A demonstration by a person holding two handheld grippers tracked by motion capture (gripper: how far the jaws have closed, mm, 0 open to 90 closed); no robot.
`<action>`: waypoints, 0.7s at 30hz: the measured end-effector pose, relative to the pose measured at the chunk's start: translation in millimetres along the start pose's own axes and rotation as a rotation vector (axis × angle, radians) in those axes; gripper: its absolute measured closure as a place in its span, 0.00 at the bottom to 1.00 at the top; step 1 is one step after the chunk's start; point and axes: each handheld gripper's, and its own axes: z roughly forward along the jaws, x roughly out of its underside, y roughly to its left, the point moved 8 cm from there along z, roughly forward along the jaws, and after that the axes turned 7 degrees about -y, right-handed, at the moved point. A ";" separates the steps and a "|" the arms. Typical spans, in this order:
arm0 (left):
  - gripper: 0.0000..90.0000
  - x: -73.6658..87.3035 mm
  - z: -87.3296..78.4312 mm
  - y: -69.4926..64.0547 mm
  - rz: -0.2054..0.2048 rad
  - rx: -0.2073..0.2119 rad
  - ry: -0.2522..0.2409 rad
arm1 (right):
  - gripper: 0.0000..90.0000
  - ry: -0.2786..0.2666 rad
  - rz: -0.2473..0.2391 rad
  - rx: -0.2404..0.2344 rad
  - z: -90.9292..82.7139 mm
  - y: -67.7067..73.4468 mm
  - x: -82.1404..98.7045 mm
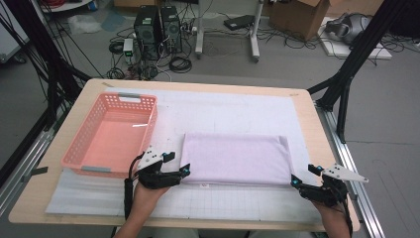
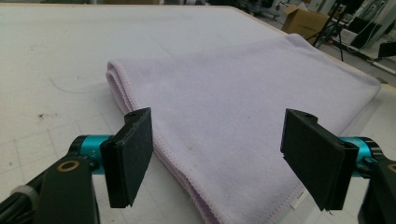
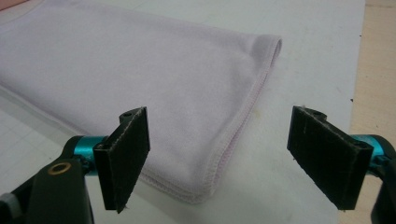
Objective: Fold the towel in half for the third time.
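Grippers, left (image 1: 179,167) and right (image 1: 300,179), flank folded towel (image 1: 236,157), seemingly untouched.

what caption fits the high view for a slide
Open left gripper and right gripper flank a folded lilac towel beside a pink basket.

right gripper (image 3: 219,158): black padded jaws spread wide, nothing pinched | folded pale lilac fleece towel (image 3: 130,88): flat, its stitched near corner lying between the jaws (untouched by either pad) | white gridded table mat (image 3: 317,60): beneath towel | bare wooden table edge (image 3: 380,70): far right
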 end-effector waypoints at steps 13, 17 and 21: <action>0.30 7.0 4.6 2.7 -0.018 -0.028 0.050 | 0.22 0.009 0.004 -0.030 7.9 6.1 -1.4; 0.31 8.5 8.6 0.4 -0.034 -0.021 0.060 | 0.22 0.008 0.010 -0.036 8.5 6.6 -2.6; 0.34 12.2 13.6 -0.5 -0.040 -0.020 0.091 | 0.22 0.008 0.028 -0.045 10.9 8.0 -3.6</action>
